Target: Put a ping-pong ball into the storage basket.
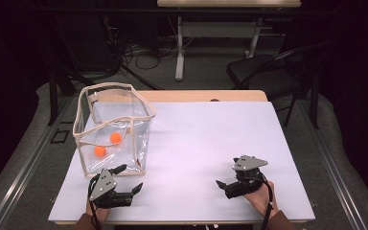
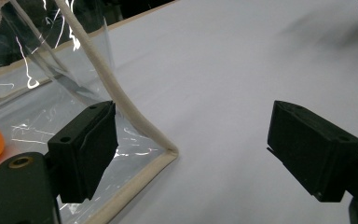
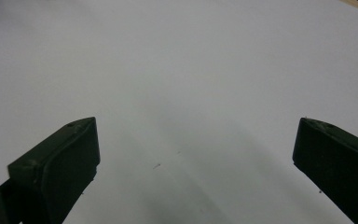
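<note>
Beside the clear bag (image 1: 112, 129) holding two orange balls (image 1: 116, 138), the left hand-held gripper (image 1: 130, 178) gapes, empty; the right hand-held gripper (image 1: 226, 178) likewise rests released on the worktop (image 1: 211, 139).

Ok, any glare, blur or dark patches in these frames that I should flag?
High view: the table is evenly lit, the room behind it falls into deep shadow. Left gripper view: bright glare streaks on the clear bag, and the far tabletop smears soft. Right gripper view: the right gripper jaws look soft at the edges, with a faint shadow between them on the white surface.
</note>
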Demonstrator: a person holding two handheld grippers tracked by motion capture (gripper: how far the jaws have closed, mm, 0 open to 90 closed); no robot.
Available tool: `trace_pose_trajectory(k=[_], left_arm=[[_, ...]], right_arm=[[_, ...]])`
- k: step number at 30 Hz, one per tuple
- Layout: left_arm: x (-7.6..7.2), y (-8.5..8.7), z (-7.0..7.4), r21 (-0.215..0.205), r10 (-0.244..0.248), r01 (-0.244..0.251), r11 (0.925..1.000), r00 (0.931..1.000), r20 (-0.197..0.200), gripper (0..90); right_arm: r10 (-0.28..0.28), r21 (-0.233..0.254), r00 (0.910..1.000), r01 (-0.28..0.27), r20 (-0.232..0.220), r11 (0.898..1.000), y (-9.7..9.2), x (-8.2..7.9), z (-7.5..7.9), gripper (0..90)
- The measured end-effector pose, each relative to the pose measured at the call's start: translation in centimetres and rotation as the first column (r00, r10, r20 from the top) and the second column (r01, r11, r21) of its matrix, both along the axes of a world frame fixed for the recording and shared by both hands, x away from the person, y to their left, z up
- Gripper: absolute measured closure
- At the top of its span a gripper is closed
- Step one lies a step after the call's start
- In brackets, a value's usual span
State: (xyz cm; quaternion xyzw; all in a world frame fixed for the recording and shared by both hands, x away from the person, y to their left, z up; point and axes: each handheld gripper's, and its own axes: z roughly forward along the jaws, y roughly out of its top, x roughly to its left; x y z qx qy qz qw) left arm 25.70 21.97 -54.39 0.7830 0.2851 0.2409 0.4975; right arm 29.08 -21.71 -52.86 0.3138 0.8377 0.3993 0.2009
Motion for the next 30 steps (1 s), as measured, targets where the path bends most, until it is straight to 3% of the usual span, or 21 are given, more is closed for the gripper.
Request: trace_pose_trajectory(k=[17,30], left_arm=[[0.0,0.0,0.0,0.0,-0.003,0.003,1.0,1.0,0.0,15.9],[0.1,-0.1,0.0,0.002,-0.01,0.01,0.9999,0.9999,-0.01,15.9]], right_arm=[[-0.051,0.011,0.996,0.05,0.073,0.999,-1.0,-2.8,-1.1,0.0],[-0.083,0.026,0.99,0.081,0.114,0.996,-1.5,-3.4,-1.3,0.1]])
